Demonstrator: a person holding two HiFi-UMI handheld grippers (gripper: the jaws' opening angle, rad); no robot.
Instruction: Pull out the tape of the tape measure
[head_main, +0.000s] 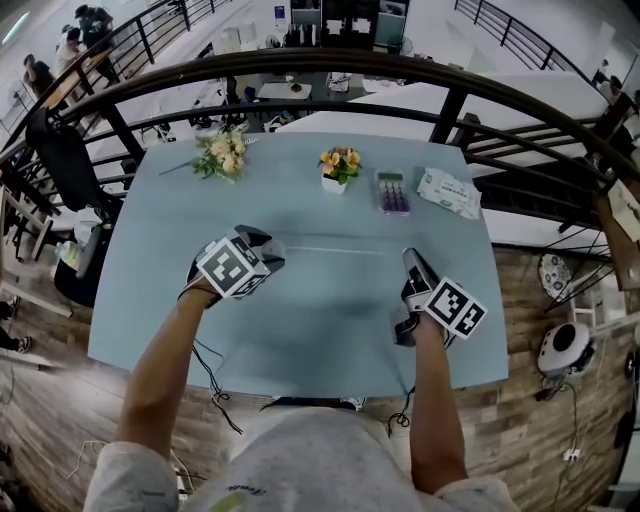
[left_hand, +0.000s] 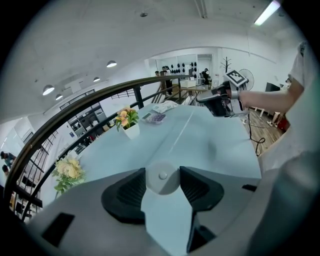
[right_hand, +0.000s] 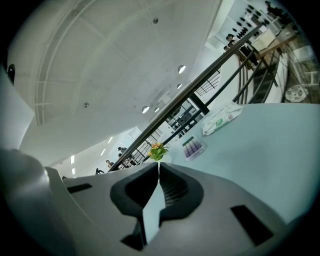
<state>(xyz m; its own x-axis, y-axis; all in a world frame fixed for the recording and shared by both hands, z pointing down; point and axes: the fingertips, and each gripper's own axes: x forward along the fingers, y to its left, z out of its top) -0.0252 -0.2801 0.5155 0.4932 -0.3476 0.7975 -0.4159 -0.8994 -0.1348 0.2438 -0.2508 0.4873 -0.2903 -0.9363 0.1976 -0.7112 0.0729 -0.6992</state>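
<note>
Arms (head_main: 160, 370): two, bare, stretched over the table's near edge, one gripper in each hand.
Left gripper (left_hand: 162, 172): jaws stood wide but clamped on the tape measure, with the black ribbed pads (left_hand: 131, 190) pressed to either side of its case.
Tape measure (left_hand: 162, 179): one; a small round pale-grey case with a centre button, over the table's left half.
Tape (head_main: 335, 250): one thin pale strip out of the case. Its long axis ran crosswise, left to right in the head view, pointing at the right gripper.
Right gripper (right_hand: 159, 167): jaws closed together. They seemed to pinch the tape's tip, though the strip was too thin to be sure.
Table (head_main: 300, 330): one, smooth, light blue, rectangular.
Flowers: two bunches at the far side, one loose bunch (head_main: 222, 155) and one potted bunch (head_main: 338, 165) in a small white pot.
Box (head_main: 392, 192): one, holding purple items.
Wipes pack (head_main: 448, 192): one, soft, white.
Railing (head_main: 300, 65): one, dark, curved metal.
</note>
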